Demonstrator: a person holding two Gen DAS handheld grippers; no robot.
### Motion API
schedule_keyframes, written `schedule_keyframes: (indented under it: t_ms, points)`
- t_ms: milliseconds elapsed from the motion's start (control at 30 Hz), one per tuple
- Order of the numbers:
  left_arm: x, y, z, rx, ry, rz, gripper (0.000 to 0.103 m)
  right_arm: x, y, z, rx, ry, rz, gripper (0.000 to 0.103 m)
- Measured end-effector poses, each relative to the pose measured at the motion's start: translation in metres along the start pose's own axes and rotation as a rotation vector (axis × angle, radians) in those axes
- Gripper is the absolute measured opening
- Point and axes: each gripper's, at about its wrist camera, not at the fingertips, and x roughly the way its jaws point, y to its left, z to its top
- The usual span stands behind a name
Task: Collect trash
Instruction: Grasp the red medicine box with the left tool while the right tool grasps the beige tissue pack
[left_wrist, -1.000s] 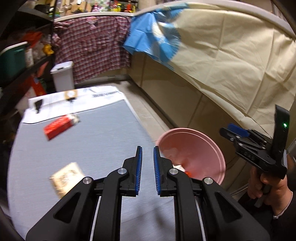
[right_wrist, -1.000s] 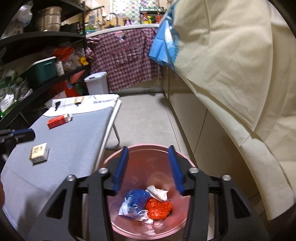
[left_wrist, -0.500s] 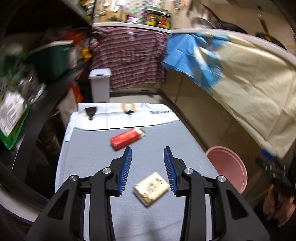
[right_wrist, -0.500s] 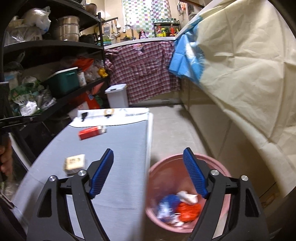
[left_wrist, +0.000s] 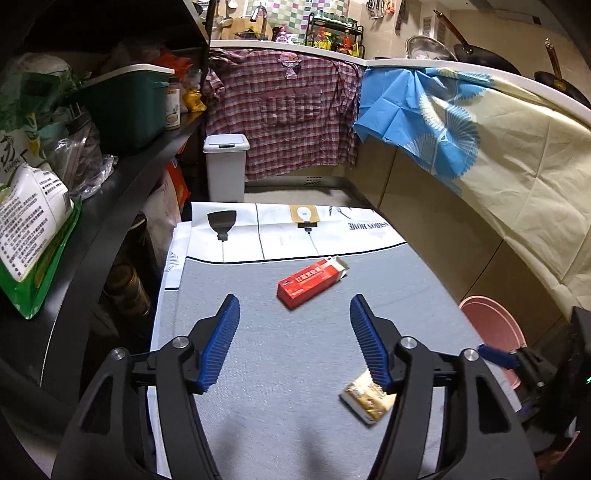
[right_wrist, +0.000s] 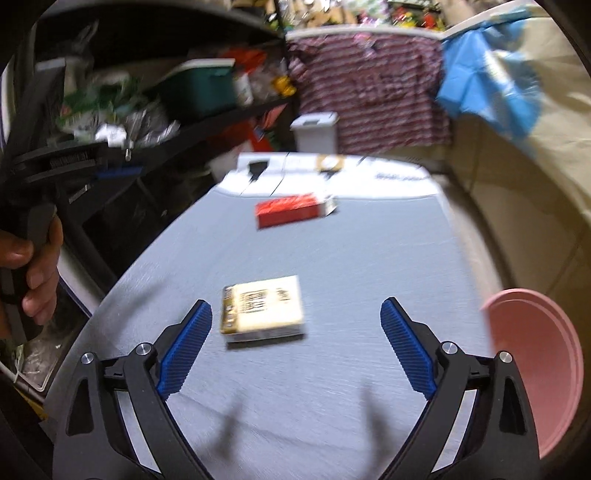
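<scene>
A red carton lies on the grey table, just beyond my left gripper, which is open and empty above the cloth. A small cream and gold box lies near that gripper's right finger. In the right wrist view the same cream box lies just ahead of my right gripper, which is open and empty. The red carton lies farther back there. A pink bin stands off the table's right edge; it also shows in the left wrist view.
A dark shelf packed with bags and a green box runs along the left. A white lidded bin stands beyond the table. Cloth-draped counters line the right. The right gripper's tip shows at the table's right edge.
Both grippers have swung left from the pink bin to over the table and opened wider. The right gripper now faces the cream box; the left faces the red carton.
</scene>
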Motion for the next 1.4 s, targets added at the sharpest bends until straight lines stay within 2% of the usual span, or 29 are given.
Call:
schedule_keyframes:
  t_ms: [267, 433, 533, 600, 633, 800, 1033, 1200, 1300, 1333, 1400]
  points:
    - [0.027, 0.017, -0.009, -0.011, 0.020, 0.008, 0.062, 0.062, 0.022, -0.001, -0.039, 0.122, 0.033, 0.091]
    - [0.052, 0.024, -0.013, -0.016, 0.038, 0.001, 0.062, 0.079, 0.027, -0.002, -0.054, 0.193, 0.027, 0.091]
    - [0.072, 0.026, -0.015, -0.015, 0.049, -0.013, 0.062, 0.080, 0.027, -0.003, -0.061, 0.206, 0.018, 0.087]
    - [0.087, 0.023, -0.017, 0.011, 0.050, -0.019, 0.062, 0.080, 0.024, -0.005, -0.055, 0.212, 0.020, 0.075]
    - [0.092, 0.022, -0.017, 0.021, 0.052, -0.023, 0.062, 0.080, 0.023, -0.005, -0.051, 0.212, 0.018, 0.074]
    - [0.129, 0.016, -0.017, 0.067, 0.085, -0.050, 0.062, 0.070, 0.005, -0.005, 0.003, 0.179, 0.009, 0.073]
    - [0.166, 0.018, -0.010, 0.067, 0.142, -0.073, 0.064, 0.062, -0.033, -0.002, 0.092, 0.152, -0.047, 0.073]
    - [0.189, 0.010, -0.001, 0.079, 0.206, -0.116, 0.068, 0.066, -0.040, -0.003, 0.119, 0.155, -0.017, 0.073]
    - [0.197, 0.001, 0.000, 0.123, 0.216, -0.109, 0.068, 0.067, -0.037, -0.004, 0.107, 0.157, -0.005, 0.073]
    - [0.201, -0.001, -0.001, 0.133, 0.236, -0.098, 0.068, 0.067, -0.036, -0.003, 0.102, 0.155, -0.003, 0.073]
    - [0.204, -0.002, -0.002, 0.135, 0.255, -0.087, 0.058, 0.068, -0.036, -0.003, 0.099, 0.154, -0.001, 0.073]
